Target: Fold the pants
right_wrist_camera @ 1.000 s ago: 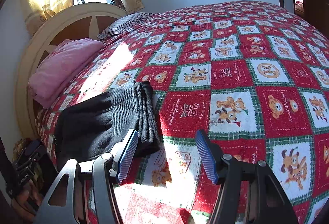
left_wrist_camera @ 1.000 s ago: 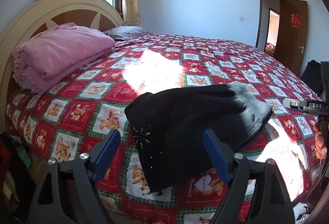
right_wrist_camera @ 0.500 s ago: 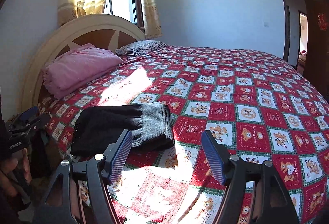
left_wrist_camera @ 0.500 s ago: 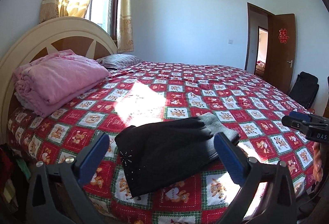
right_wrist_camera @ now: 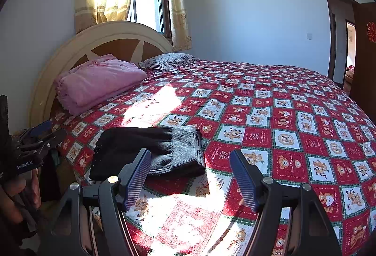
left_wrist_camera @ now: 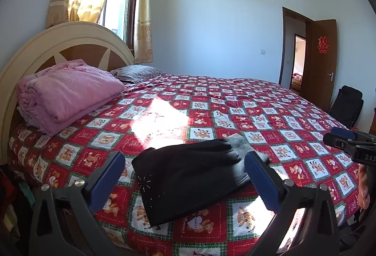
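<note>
Left gripper [left_wrist_camera: 185, 176] has its blue ribbed fingers spread wide, holding nothing, well back from the bed. Right gripper [right_wrist_camera: 190, 176] is likewise gaping and empty. Both have pulled up and away over the last second; the views are wider now, more wall and ceiling showing. The black and grey knit pants [left_wrist_camera: 192, 176] lie as a compact folded bundle near the edge of the red-and-white cartoon-patchwork bedspread [left_wrist_camera: 235, 110], untouched and unshifted. Folded pink quilt [left_wrist_camera: 68, 91] sits by the cream arched headboard [left_wrist_camera: 70, 32], well apart. Judged: fold finished, grippers retreating.
</note>
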Available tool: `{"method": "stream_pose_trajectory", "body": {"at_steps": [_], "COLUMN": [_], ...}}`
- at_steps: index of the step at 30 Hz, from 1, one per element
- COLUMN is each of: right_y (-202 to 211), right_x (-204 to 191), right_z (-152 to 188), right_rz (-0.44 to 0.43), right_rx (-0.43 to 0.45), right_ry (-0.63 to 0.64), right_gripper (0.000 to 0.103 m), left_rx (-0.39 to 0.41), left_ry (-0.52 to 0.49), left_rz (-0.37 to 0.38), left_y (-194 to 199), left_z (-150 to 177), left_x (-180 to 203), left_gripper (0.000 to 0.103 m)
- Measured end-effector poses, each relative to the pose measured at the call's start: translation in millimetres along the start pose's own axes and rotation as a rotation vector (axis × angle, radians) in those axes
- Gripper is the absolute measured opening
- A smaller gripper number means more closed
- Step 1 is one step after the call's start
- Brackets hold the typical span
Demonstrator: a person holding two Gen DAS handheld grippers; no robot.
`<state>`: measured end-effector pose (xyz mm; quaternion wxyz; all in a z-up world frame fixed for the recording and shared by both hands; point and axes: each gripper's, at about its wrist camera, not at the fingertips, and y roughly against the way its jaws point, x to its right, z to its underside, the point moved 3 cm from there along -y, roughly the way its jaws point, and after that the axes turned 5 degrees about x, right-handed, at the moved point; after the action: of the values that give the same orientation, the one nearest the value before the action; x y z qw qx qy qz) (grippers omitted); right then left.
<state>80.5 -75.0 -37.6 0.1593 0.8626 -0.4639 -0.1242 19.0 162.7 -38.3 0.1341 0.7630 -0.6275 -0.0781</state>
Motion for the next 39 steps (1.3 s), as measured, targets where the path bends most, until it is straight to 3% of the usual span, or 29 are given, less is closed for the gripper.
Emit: {"method": "stream_pose_trajectory", "body": {"at_steps": [39], "right_y": [3.0], "right_x": [-8.6], "right_z": [-1.5], "right_rz": [0.01], "right_rx": [0.017], "right_ry": [0.021], "right_gripper": [0.071], "left_rx": [-0.046], "left_ry": [-0.034], "left_rz": [-0.037], "left_y": [-4.5], "left_z": [3.2], "left_x": [6.2], "left_gripper": [0.103]}}
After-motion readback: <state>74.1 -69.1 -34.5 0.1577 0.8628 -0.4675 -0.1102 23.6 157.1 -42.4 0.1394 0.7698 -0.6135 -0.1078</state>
